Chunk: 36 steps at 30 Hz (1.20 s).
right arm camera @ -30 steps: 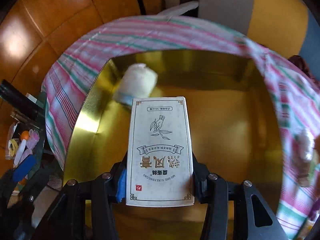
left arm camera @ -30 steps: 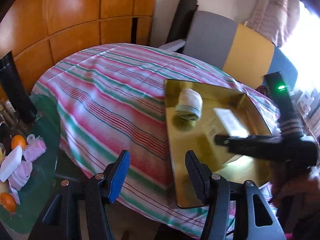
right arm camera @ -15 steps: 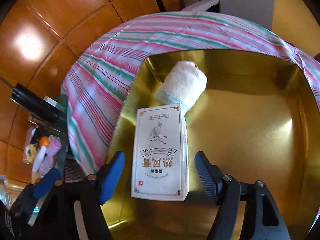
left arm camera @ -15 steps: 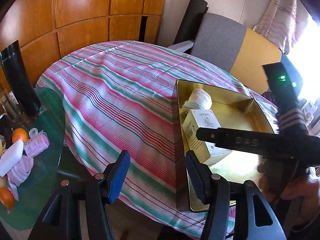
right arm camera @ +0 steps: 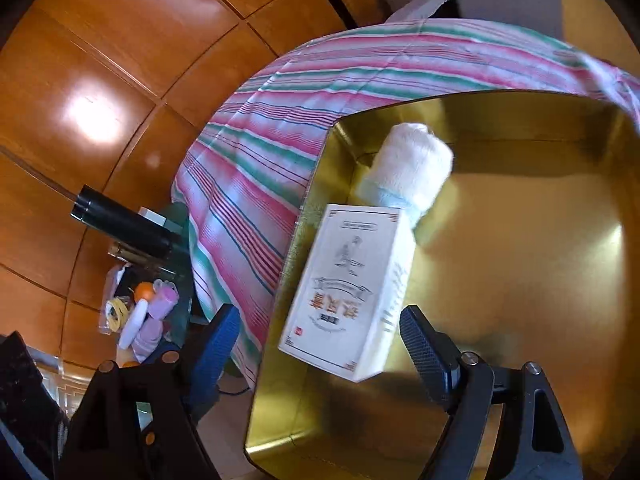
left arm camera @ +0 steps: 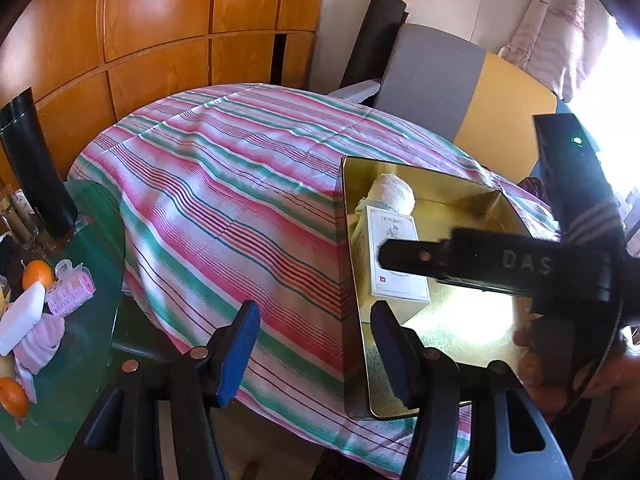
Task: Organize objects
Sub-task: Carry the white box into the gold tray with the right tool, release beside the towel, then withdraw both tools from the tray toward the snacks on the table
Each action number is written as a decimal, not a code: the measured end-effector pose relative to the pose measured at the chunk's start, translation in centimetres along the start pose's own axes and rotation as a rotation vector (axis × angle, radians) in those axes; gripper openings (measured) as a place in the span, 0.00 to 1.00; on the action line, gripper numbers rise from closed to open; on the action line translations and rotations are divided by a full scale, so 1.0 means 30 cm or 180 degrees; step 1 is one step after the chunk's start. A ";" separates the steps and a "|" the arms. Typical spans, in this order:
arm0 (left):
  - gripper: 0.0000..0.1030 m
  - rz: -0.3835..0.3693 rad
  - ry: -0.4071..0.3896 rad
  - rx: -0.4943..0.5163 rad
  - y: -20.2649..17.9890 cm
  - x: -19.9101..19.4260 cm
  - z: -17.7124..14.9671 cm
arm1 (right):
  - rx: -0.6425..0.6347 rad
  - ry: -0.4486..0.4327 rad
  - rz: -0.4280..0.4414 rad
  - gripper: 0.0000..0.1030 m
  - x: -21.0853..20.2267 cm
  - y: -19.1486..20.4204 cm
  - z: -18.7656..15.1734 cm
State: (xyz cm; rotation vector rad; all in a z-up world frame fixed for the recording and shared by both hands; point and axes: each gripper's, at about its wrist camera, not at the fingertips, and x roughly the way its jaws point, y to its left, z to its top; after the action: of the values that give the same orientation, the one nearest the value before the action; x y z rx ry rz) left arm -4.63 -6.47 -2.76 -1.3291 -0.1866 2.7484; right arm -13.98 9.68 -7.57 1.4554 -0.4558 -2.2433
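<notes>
Inside the gold tray [right arm camera: 540, 260], the box [right arm camera: 352, 292] is now lying released beside the towel roll [right arm camera: 412, 168]; the right gripper [right arm camera: 316, 344], jaws apart, is withdrawing, while the left gripper [left arm camera: 316, 348] is waiting open, empty.

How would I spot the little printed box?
Find the striped tablecloth, then the gold tray on it. The white box lies flat along the tray's left wall, touching a rolled white towel; only the box is flat-sided with printed lettering.
</notes>
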 end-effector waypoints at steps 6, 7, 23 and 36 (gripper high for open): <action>0.56 0.0004 -0.0035 0.0051 -0.016 -0.009 -0.003 | -0.0097 -0.0059 -0.0277 0.81 -0.055 -0.017 -0.047; 0.56 0.0006 -0.0048 0.0062 -0.020 -0.013 -0.003 | -0.0101 -0.0081 -0.0315 0.81 -0.062 -0.021 -0.053; 0.56 0.0031 -0.0419 0.0416 -0.114 -0.118 0.007 | -0.0407 -0.0596 -0.1179 0.83 -0.272 -0.046 -0.144; 0.56 -0.0130 -0.0368 0.0670 -0.221 -0.119 -0.018 | -0.0269 -0.0781 -0.1402 0.87 -0.424 -0.117 -0.249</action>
State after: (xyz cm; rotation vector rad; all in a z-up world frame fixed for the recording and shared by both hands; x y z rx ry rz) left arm -1.86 -0.32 0.64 -1.1035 0.0663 2.7222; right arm -3.16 18.94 -2.35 1.3426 -0.1132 -2.7672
